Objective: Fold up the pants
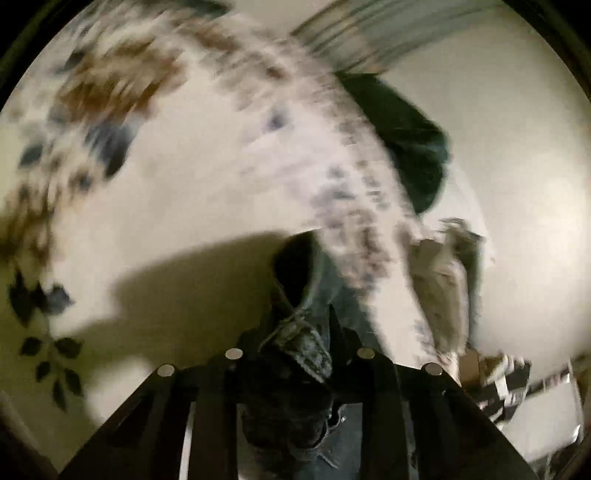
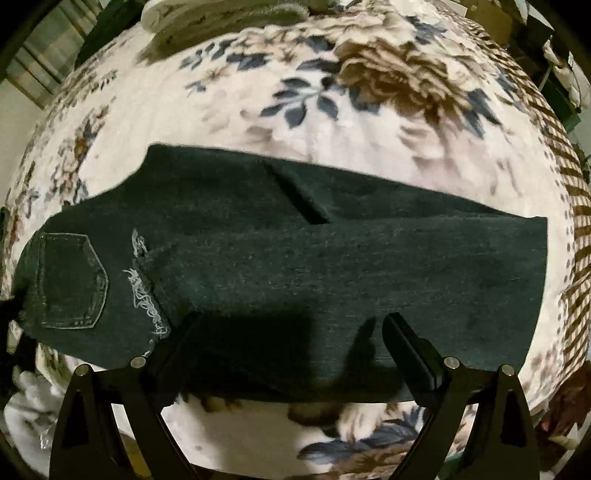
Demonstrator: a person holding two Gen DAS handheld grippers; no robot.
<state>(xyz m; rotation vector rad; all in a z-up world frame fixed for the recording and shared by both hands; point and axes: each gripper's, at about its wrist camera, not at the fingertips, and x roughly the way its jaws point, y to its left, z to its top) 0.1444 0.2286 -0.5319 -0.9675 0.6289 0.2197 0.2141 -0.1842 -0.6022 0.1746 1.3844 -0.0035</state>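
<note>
Dark denim pants (image 2: pixel 295 251) lie flat across a floral blanket (image 2: pixel 332 110), waist and back pocket (image 2: pixel 72 280) at the left, leg hems at the right. My right gripper (image 2: pixel 291 321) is open and empty, its fingers hovering over the near edge of the pants. In the left wrist view my left gripper (image 1: pixel 299 354) is shut on a frayed, bunched part of the pants (image 1: pixel 295 339) and holds it above the blanket (image 1: pixel 166 184). That view is blurred by motion. More dark fabric (image 1: pixel 410 147) shows farther off.
The blanket's checked border (image 2: pixel 569 221) marks the bed's right edge. A folded light cloth (image 2: pixel 221 18) lies at the far side. White crumpled fabric (image 2: pixel 29 398) sits at the near left. A wall (image 1: pixel 517 184) and clutter (image 1: pixel 502 384) show beyond the bed.
</note>
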